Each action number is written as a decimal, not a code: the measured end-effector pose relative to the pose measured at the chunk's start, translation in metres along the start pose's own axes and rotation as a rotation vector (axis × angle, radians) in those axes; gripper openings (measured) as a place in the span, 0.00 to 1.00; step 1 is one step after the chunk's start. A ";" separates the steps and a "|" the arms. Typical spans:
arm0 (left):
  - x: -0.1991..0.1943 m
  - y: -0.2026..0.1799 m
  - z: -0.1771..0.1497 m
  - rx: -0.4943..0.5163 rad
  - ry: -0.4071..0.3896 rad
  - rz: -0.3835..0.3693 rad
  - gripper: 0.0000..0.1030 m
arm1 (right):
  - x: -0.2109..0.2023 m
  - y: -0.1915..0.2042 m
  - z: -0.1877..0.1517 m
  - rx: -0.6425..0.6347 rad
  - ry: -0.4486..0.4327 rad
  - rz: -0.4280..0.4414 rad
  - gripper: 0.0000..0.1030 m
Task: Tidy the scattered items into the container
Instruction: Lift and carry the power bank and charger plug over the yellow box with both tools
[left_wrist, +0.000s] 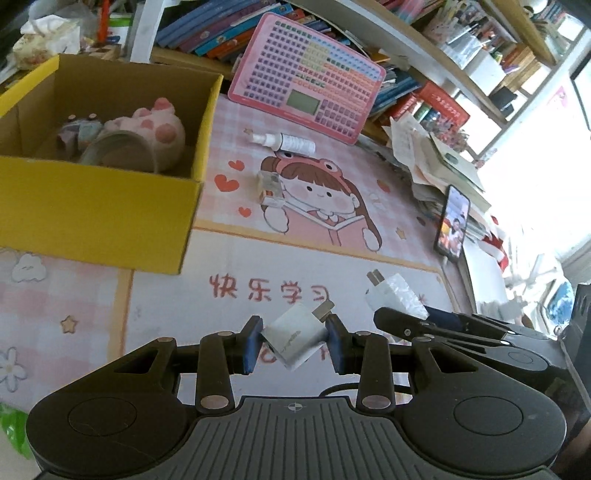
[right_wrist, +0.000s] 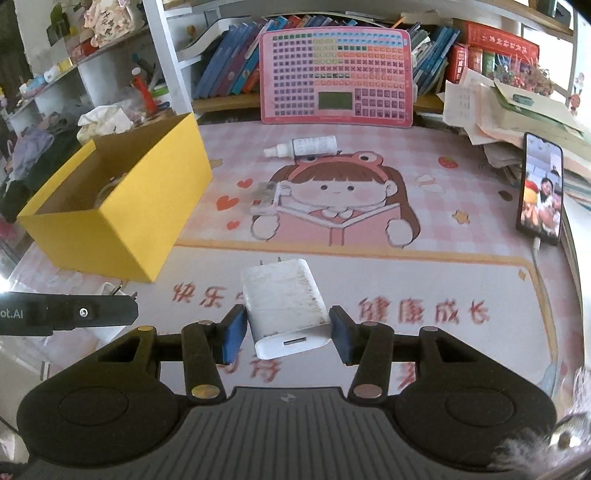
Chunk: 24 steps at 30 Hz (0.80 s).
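Note:
My left gripper (left_wrist: 295, 341) is shut on a small white plug adapter (left_wrist: 291, 343), which hangs tilted between the blue pads above the pink desk mat. My right gripper (right_wrist: 286, 336) is shut on a larger white wall charger (right_wrist: 282, 302), prongs pointing away and USB port facing the camera. The yellow cardboard box (left_wrist: 99, 206) stands open at the left, holding a pink plush (left_wrist: 155, 127) and a tape roll (left_wrist: 122, 151). In the right wrist view the box (right_wrist: 122, 221) is ahead and to the left. A white spray bottle (right_wrist: 303, 146) and a small clear packet (right_wrist: 266, 197) lie on the mat.
A pink keyboard toy (right_wrist: 334, 74) leans against the bookshelf at the back. A lit phone (right_wrist: 541, 188) is propped at the right beside a paper stack (right_wrist: 498, 110). Clutter and tissues (right_wrist: 103, 118) sit behind the box.

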<state>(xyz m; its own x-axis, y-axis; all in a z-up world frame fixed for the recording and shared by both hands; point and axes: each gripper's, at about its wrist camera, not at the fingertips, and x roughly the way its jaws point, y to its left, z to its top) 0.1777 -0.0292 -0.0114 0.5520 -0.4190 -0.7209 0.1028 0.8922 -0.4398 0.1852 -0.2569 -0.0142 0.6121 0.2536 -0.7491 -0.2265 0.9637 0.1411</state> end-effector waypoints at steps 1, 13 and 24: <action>-0.004 0.004 -0.002 0.001 0.001 -0.006 0.34 | -0.003 0.006 -0.003 0.004 0.000 -0.007 0.45; -0.050 0.060 -0.036 -0.021 0.023 -0.076 0.34 | -0.034 0.086 -0.050 0.001 -0.012 -0.070 0.45; -0.086 0.106 -0.064 -0.079 0.018 -0.079 0.34 | -0.044 0.144 -0.081 -0.033 0.018 -0.067 0.45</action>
<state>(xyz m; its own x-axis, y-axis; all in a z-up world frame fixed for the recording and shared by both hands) 0.0882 0.0906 -0.0301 0.5296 -0.4913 -0.6915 0.0795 0.8404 -0.5362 0.0642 -0.1365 -0.0131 0.6132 0.1869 -0.7675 -0.2104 0.9752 0.0694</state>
